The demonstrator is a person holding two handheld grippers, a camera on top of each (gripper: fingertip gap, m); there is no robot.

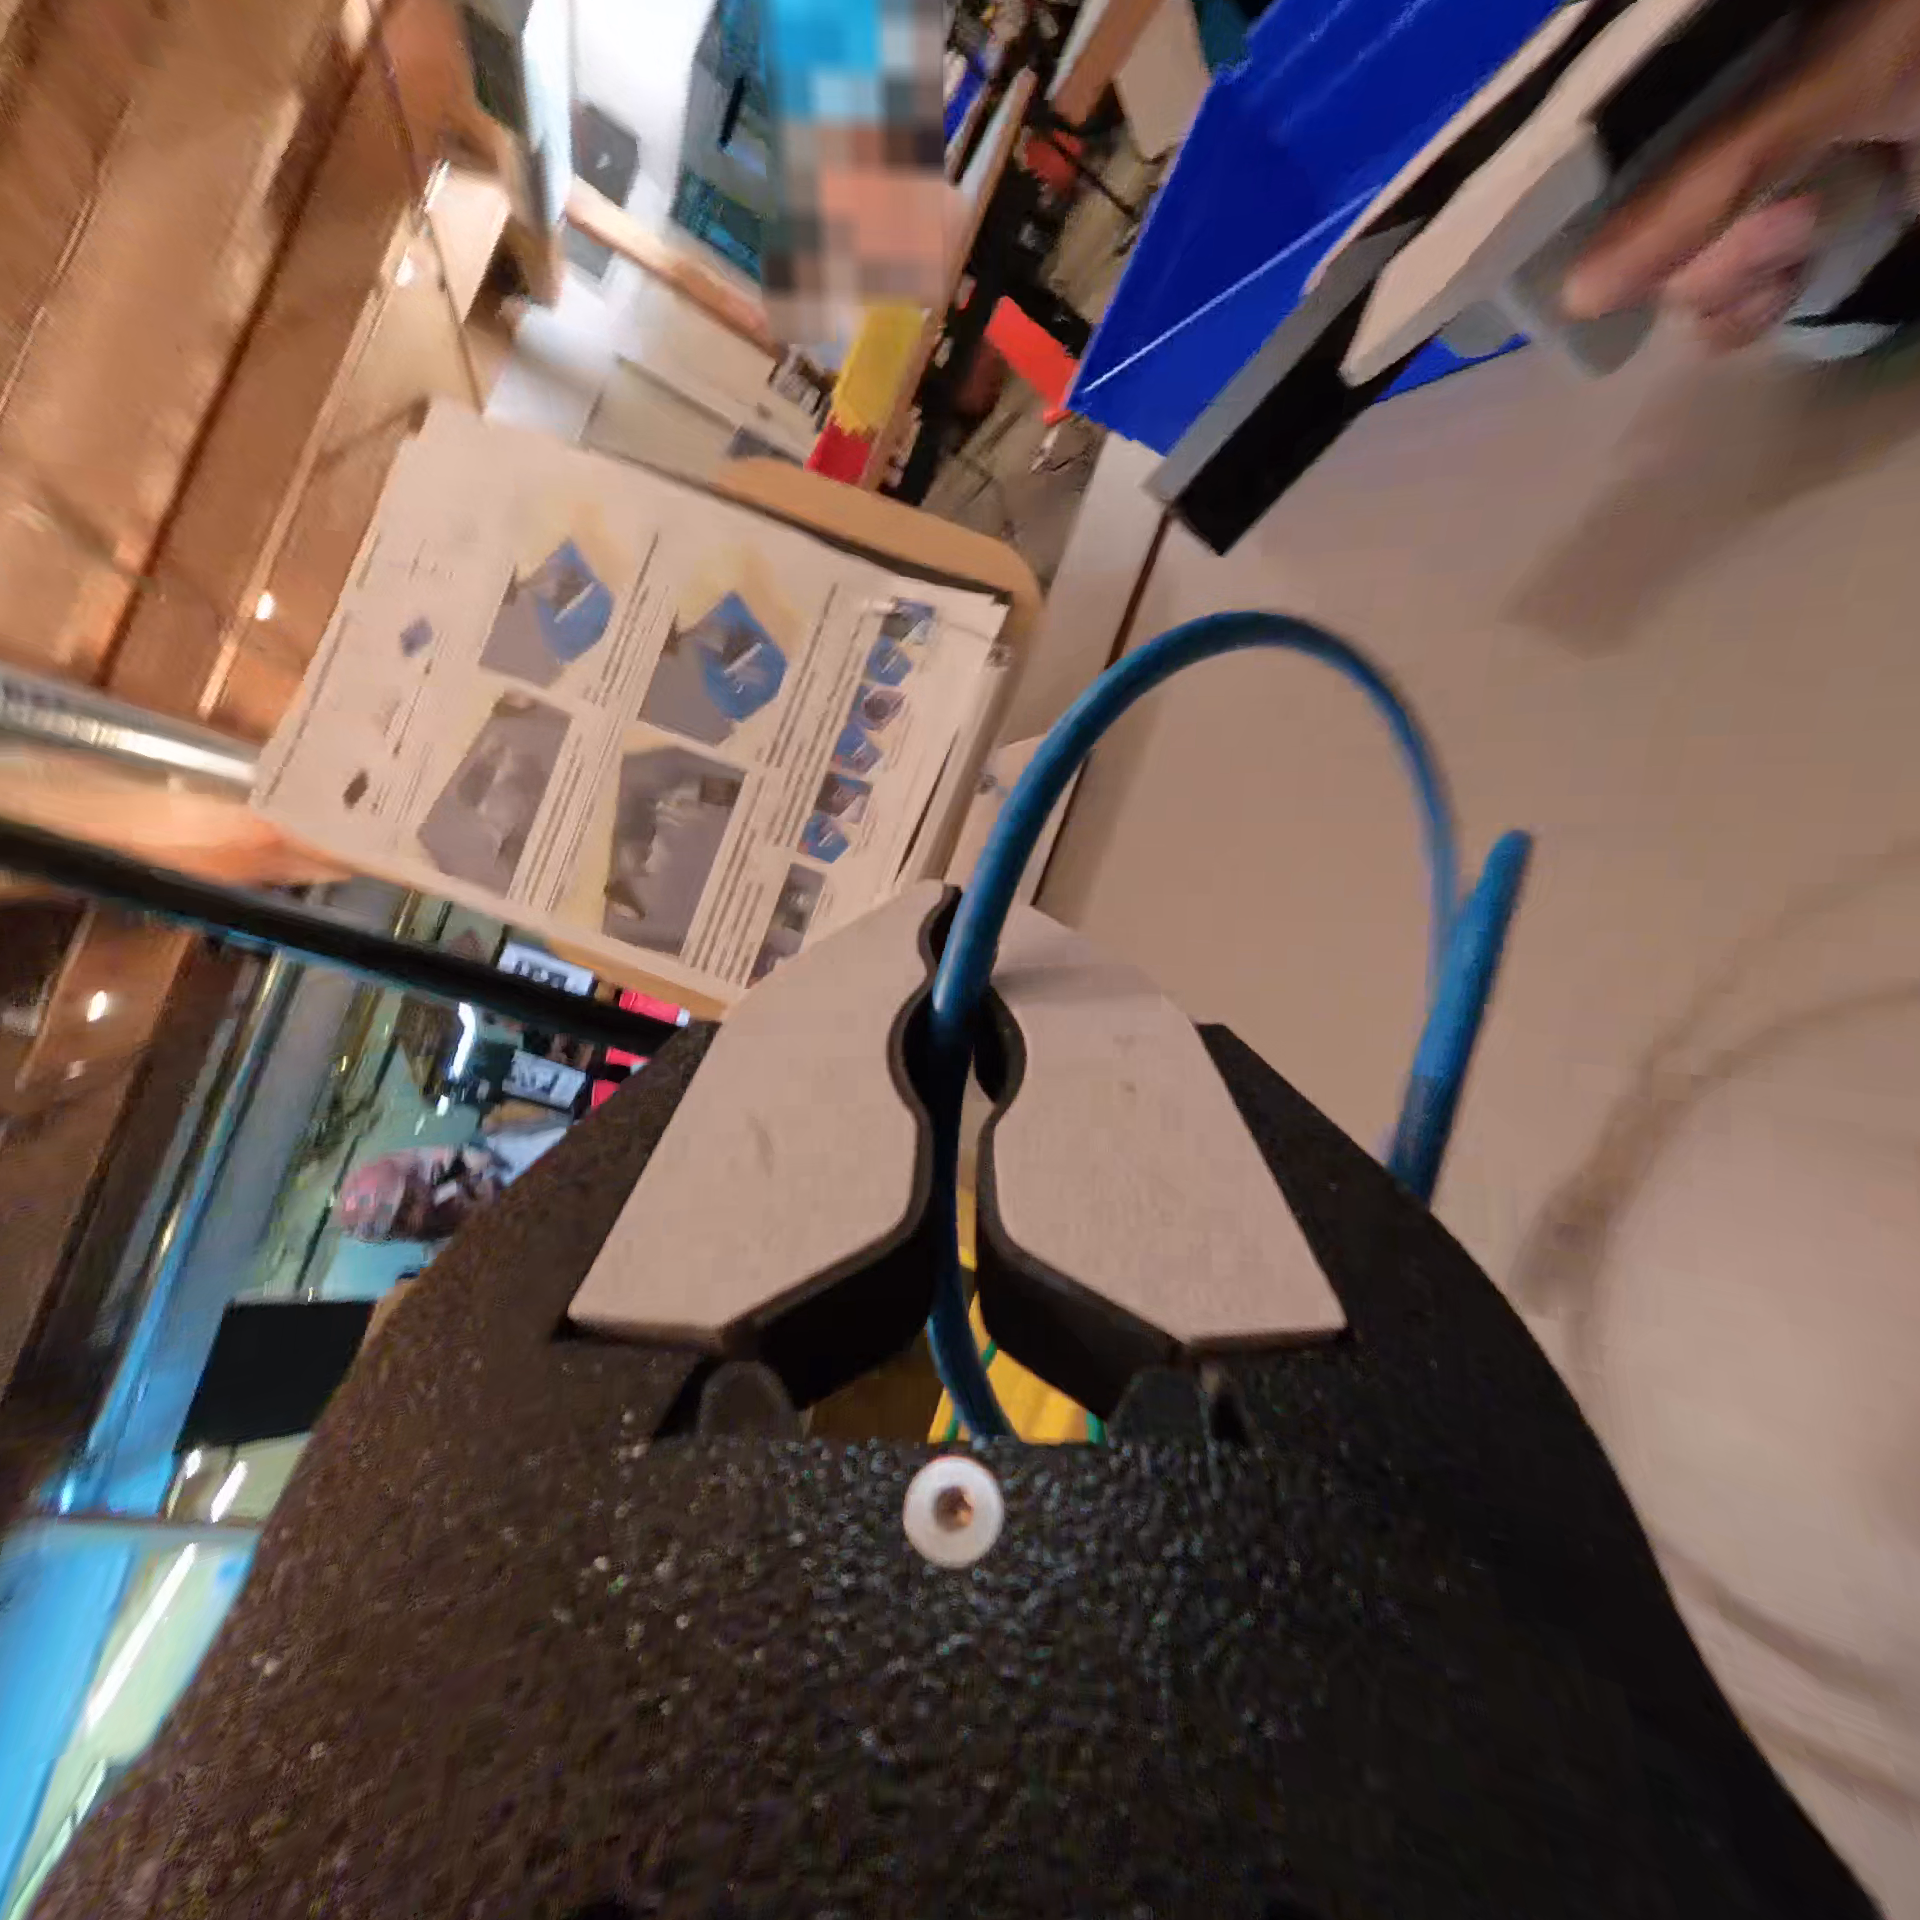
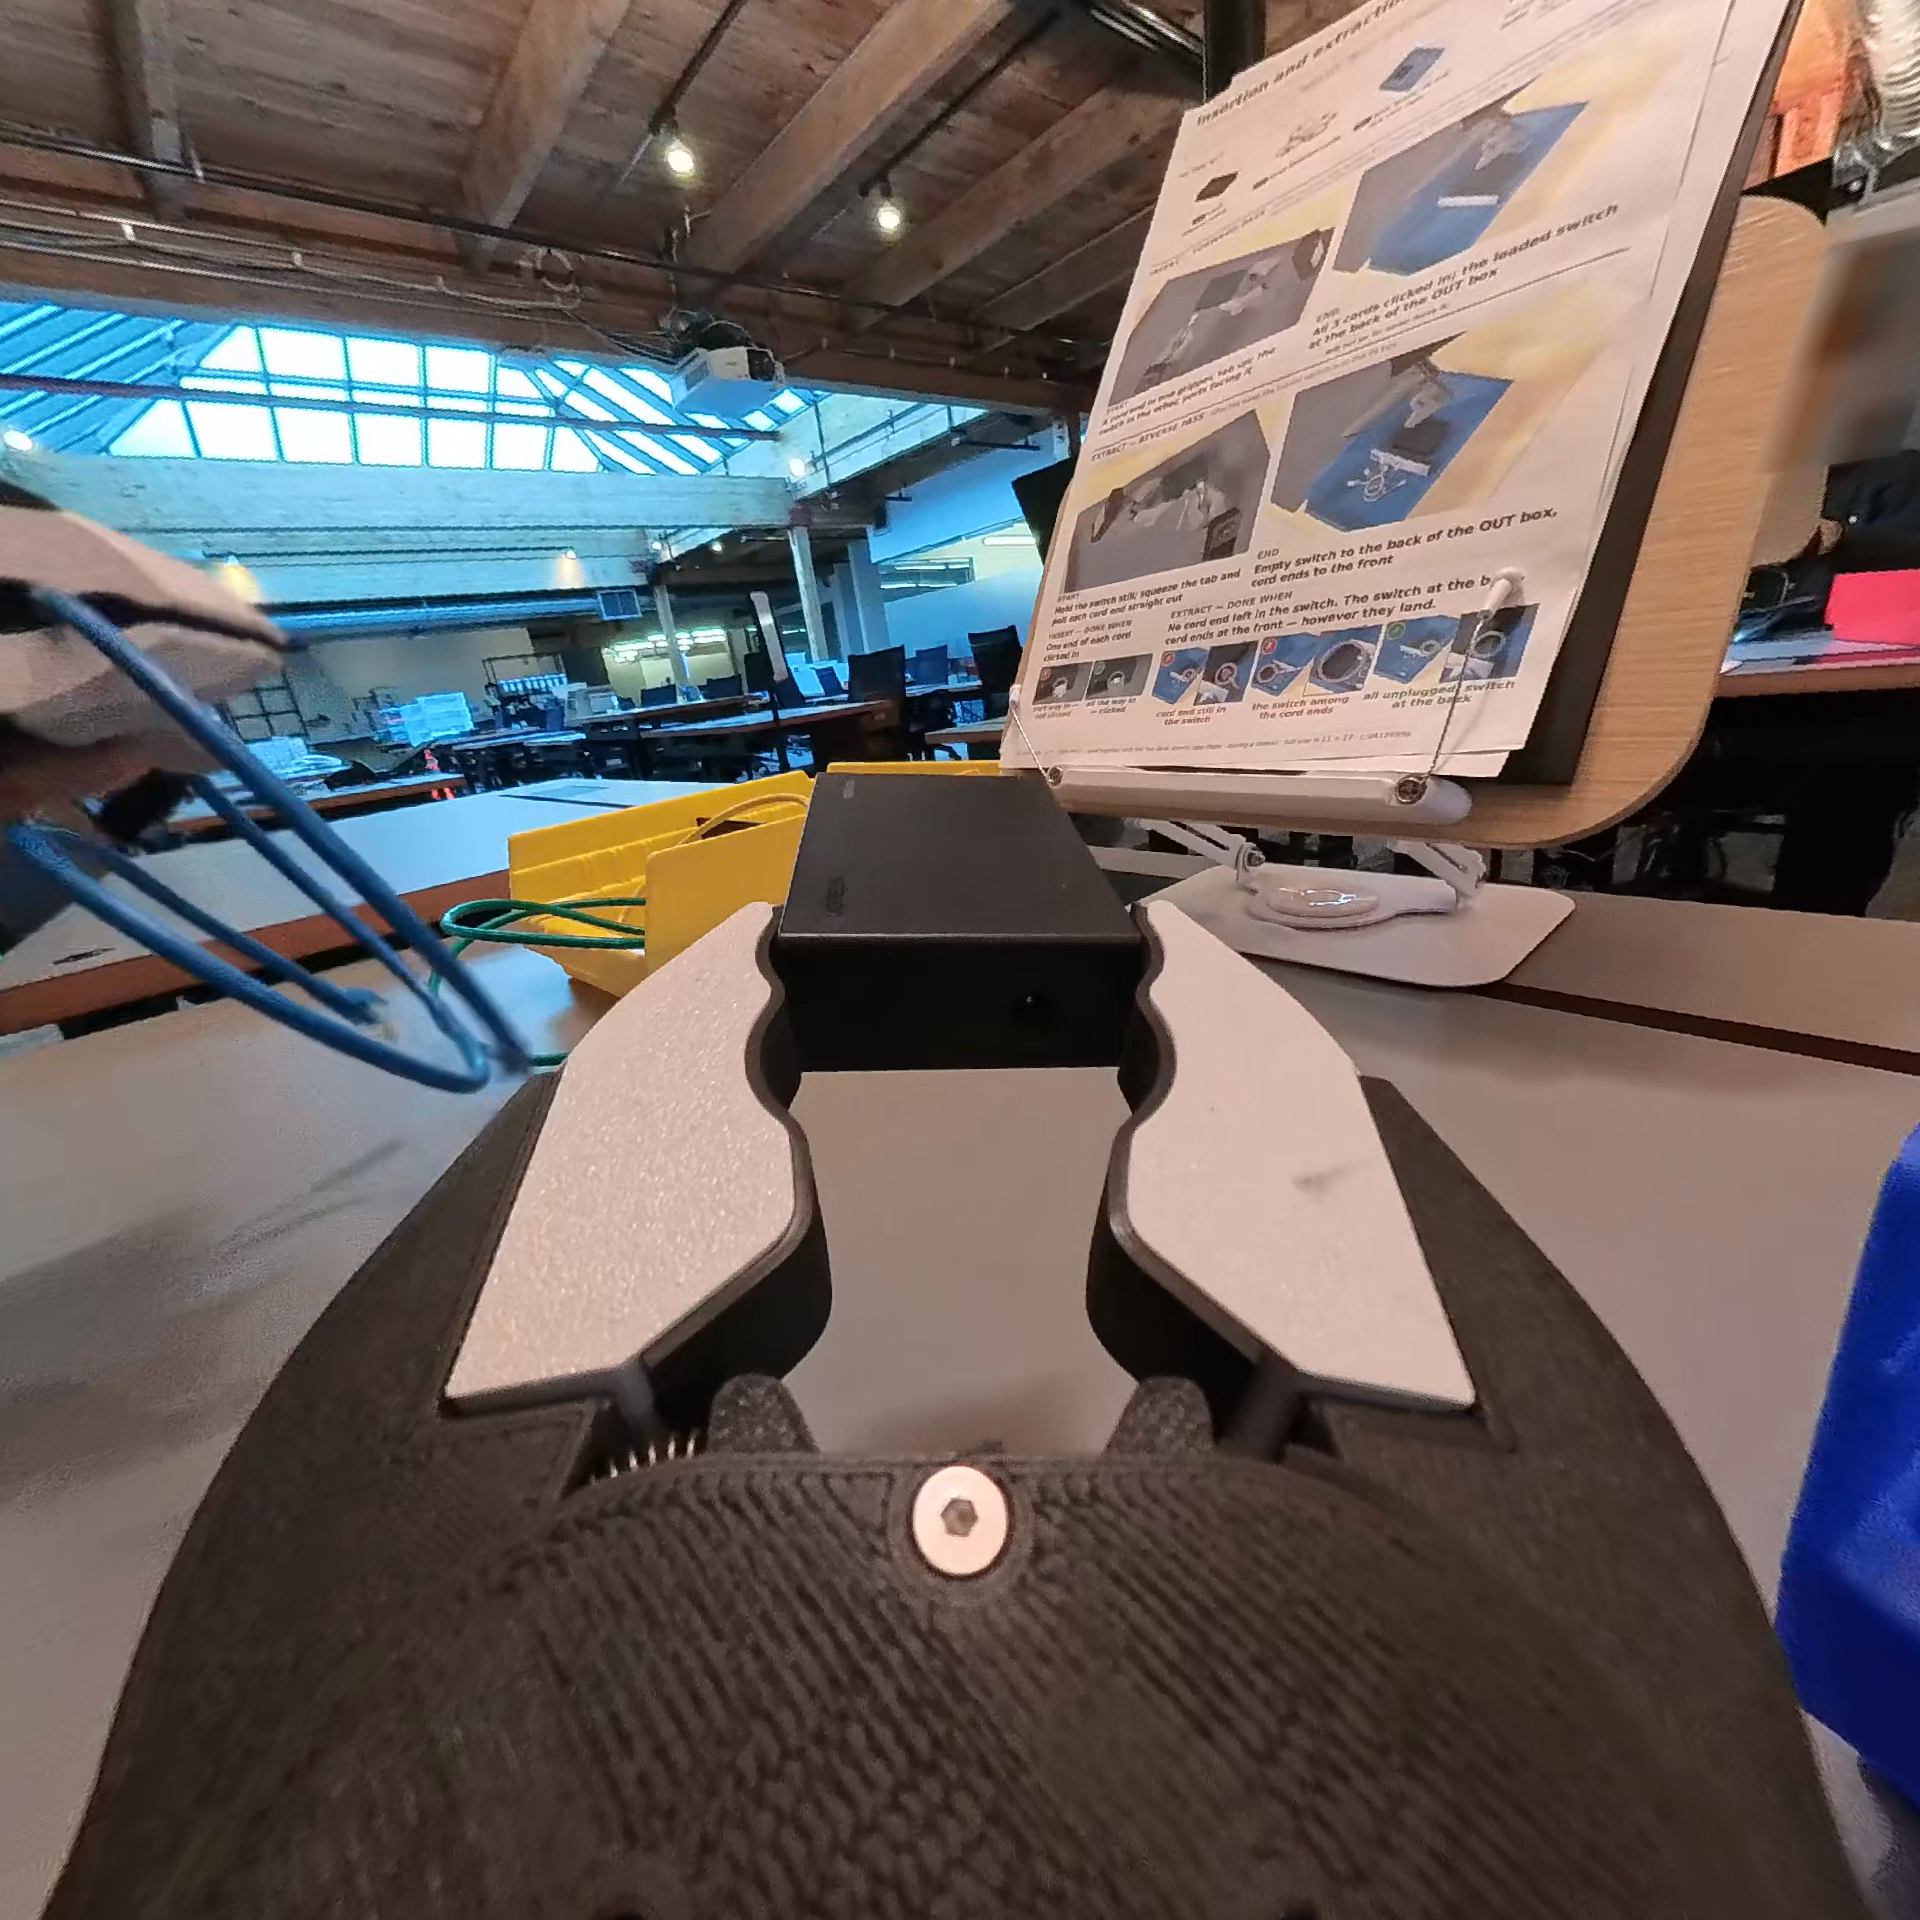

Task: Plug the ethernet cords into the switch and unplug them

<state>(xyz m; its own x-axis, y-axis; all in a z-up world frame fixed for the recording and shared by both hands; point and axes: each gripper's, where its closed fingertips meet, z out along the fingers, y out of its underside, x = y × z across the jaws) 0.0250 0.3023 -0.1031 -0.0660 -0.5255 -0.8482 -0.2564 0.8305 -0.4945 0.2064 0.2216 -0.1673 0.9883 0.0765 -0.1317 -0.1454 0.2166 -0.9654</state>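
Observation:
My left gripper [image 1: 966,935] is shut on a blue ethernet cord [image 1: 1195,629]. The cord loops up and right from the fingertips and ends in a blue plug [image 1: 1465,987] hanging free over the table. My right gripper [image 2: 956,914] is shut on the black switch [image 2: 956,862], pinching its two sides at the fingertips. The switch's ports are hidden from this side. In the right wrist view the left gripper [image 2: 104,623] is at the far left with loops of blue cord [image 2: 312,935] hanging from it. In the left wrist view the switch [image 1: 1278,457] shows blurred at the upper right.
A yellow bin [image 2: 665,883] stands behind the switch, with a green cord [image 2: 540,920] trailing out of it. An instruction sheet on a stand [image 2: 1351,416] stands at the back right. A blue bin [image 1: 1247,208] is beyond the right gripper. The grey table [image 2: 1558,1143] lies below.

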